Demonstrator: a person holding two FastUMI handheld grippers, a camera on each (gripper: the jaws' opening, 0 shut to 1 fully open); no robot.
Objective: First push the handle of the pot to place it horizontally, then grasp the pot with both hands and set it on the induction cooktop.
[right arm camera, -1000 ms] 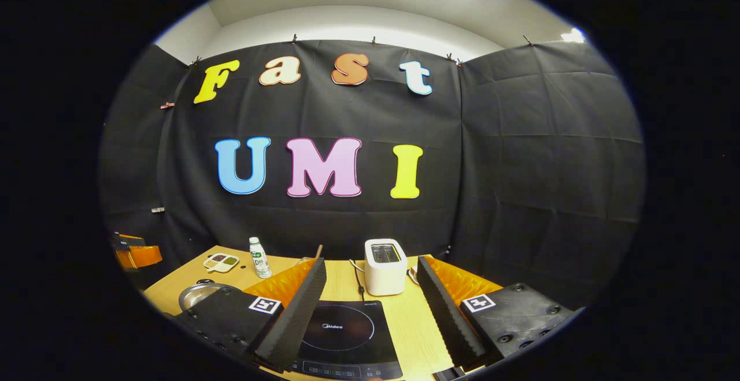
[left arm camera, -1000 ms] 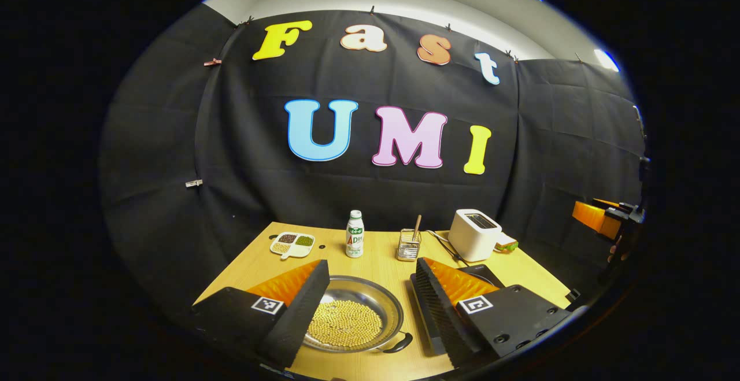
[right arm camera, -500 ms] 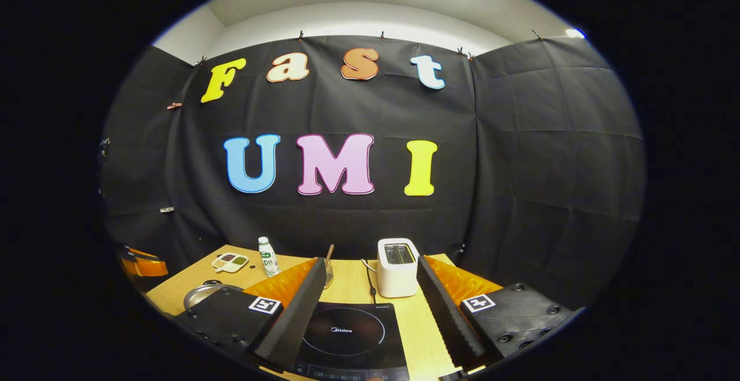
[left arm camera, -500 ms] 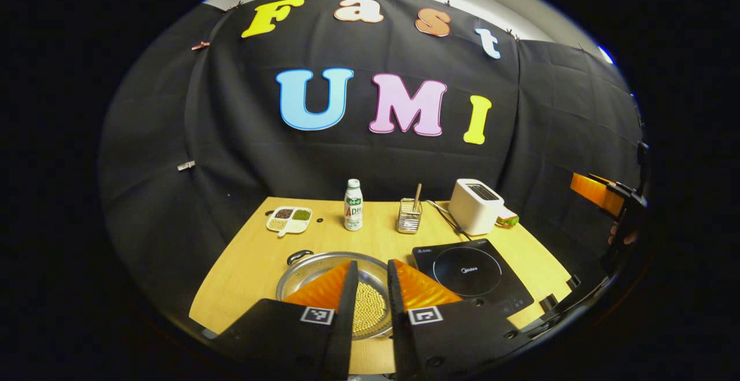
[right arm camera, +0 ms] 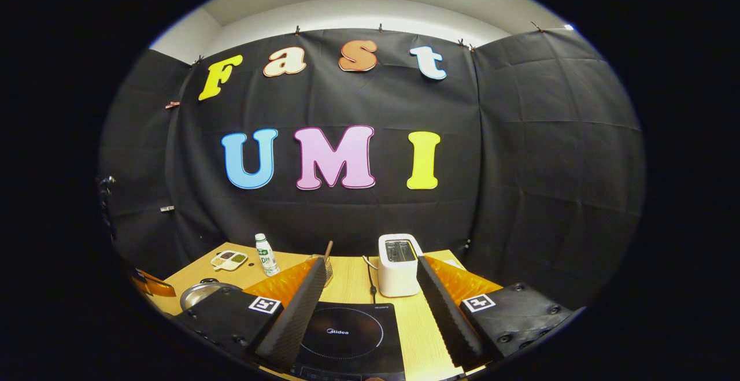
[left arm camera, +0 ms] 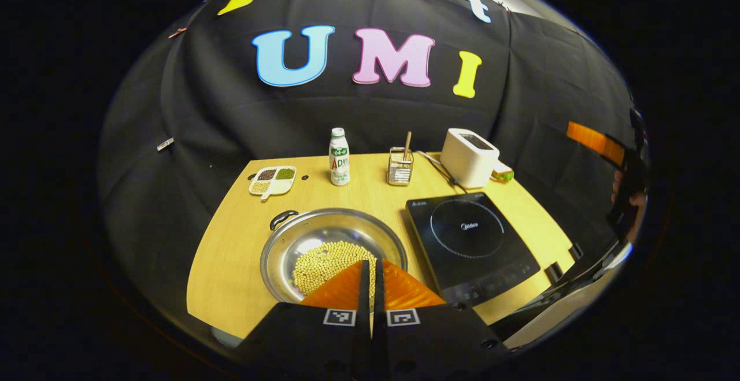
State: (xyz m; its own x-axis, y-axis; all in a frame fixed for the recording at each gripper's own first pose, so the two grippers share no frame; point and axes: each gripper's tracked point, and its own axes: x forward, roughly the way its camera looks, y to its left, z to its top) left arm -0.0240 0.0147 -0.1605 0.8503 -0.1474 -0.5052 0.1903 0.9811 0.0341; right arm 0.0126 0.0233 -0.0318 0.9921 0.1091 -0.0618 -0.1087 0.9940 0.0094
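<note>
The left gripper (left arm camera: pixel 370 271) hangs above the near rim of the pot (left arm camera: pixel 332 254), its fingers pressed together with nothing between them. The pot sits on the table (left arm camera: pixel 237 254) just ahead of it, a shallow steel pan with pale beans in the bottom; one black handle (left arm camera: pixel 283 218) shows on its far left rim. To the right of the pot, close beside it but apart, lies the induction cooktop (left arm camera: pixel 471 236). Farther ahead along the back of the table stand a divided dish (left arm camera: pixel 273 180), a bottle (left arm camera: pixel 339 156), a wire holder (left arm camera: pixel 400 166) with a stick in it, and a toaster (left arm camera: pixel 469 157).

The right gripper (right arm camera: pixel 370 306) is spread wide above the induction cooktop (right arm camera: pixel 350 335), which lies between its fingers. The toaster (right arm camera: pixel 399 264) stands straight ahead, beyond the cooktop. The pot (right arm camera: pixel 199 294) is off to its left, partly hidden behind the left finger.
</note>
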